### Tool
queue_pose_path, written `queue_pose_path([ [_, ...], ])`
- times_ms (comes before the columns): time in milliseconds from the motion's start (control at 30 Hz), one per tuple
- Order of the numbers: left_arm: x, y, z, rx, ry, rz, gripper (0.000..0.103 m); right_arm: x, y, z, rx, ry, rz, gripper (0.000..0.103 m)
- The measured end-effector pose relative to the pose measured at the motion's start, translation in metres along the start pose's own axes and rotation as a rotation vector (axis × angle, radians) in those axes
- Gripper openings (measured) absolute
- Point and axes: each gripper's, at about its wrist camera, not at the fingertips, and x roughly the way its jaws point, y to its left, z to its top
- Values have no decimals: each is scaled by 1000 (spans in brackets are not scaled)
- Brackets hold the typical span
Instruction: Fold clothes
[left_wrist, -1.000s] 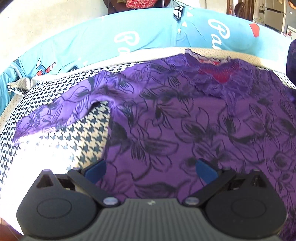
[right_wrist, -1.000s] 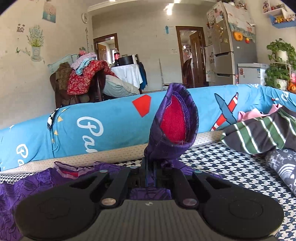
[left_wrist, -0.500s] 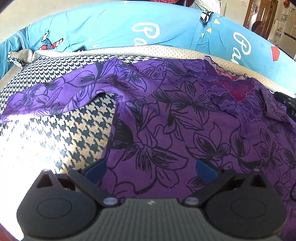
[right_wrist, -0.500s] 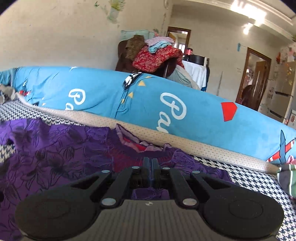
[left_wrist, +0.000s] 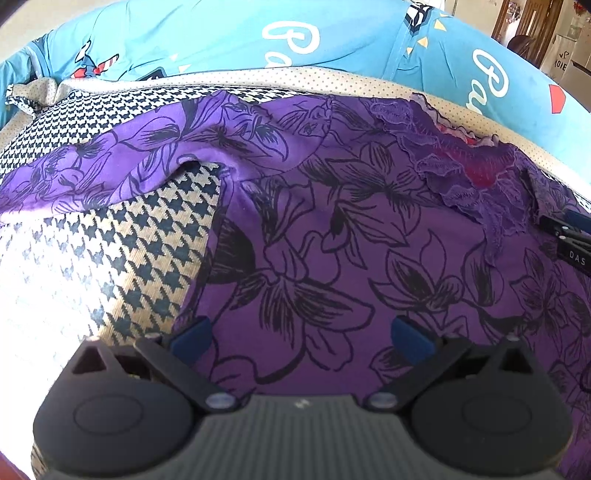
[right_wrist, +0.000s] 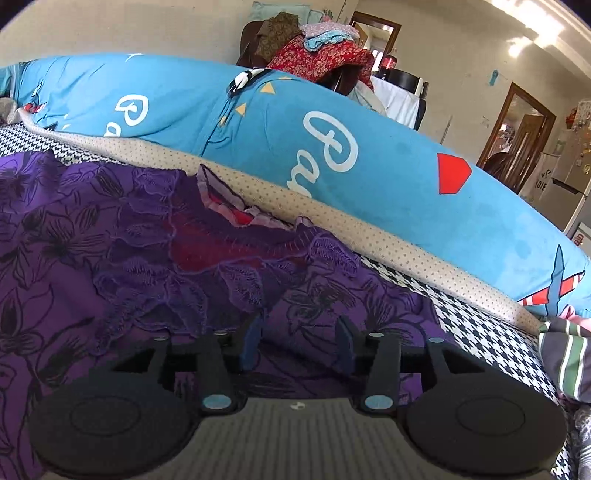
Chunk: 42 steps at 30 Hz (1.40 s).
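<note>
Your purple floral top (left_wrist: 332, 229) lies spread flat on the houndstooth bed cover (left_wrist: 110, 251), no fold visible yet. Left tool (left_wrist: 301, 338) hovers wide apart; right tool (right_wrist: 297, 345) is opening, gripping nothing.

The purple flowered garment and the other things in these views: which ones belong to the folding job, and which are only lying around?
Belong to the job:
- purple flowered garment, spread flat
- left gripper, jaws wide apart over it
- right gripper, jaws opening, not pressing the cloth

Just lying about:
- blue printed bolster
- striped garment
- pile of clothes on a chair
</note>
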Motion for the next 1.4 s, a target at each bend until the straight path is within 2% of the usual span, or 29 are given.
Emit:
queue_pose_path([
  [100, 2, 0, 0, 0, 7, -1, 103, 11, 4, -3, -21, 18, -10, 49],
  [200, 3, 0, 0, 3, 8, 2, 103, 21, 6, -6, -31, 24, -32, 48],
  [267, 3, 0, 0, 1, 9, 2, 103, 25, 1, -7, 12, 31, -20, 47],
  [333, 4, 1, 1, -3, 10, 1, 103, 25, -6, -7, 64, 38, -3, 40],
  [400, 4, 1, 1, -2, 10, 1, 103, 25, -13, -6, 107, 43, 11, 29],
  [500, 3, 0, 0, 2, 9, 3, 103, 21, -16, -3, 136, 30, 28, 13],
  [533, 3, 0, 0, 3, 8, 4, 103, 20, -16, -2, 140, 24, 25, 10],
  [667, 2, 1, 0, -6, 4, 12, 103, 13, -15, 7, 195, -4, 33, 9],
  [833, 2, 5, -1, -19, -5, 29, 103, -9, -3, 27, 248, -130, 61, 9],
  [967, -1, 10, -1, -36, -28, 60, 103, -29, 17, 39, 279, -216, 195, 9],
  [1067, -6, 13, 0, -42, -72, 140, 103, -45, 40, 44, 262, -264, 364, 9],
  [1133, -7, 18, 2, -63, -87, 166, 103, -53, 58, 44, 230, -270, 469, 9],
  [1233, -7, 28, 4, -110, -84, 173, 103, -54, 85, 40, 154, -248, 555, 9],
  [1333, -7, 31, 5, -125, -85, 193, 103, -45, 106, 31, 113, -163, 626, 9],
  [1400, -7, 32, 5, -123, -87, 188, 103, -45, 119, 25, 61, -140, 650, 9],
])
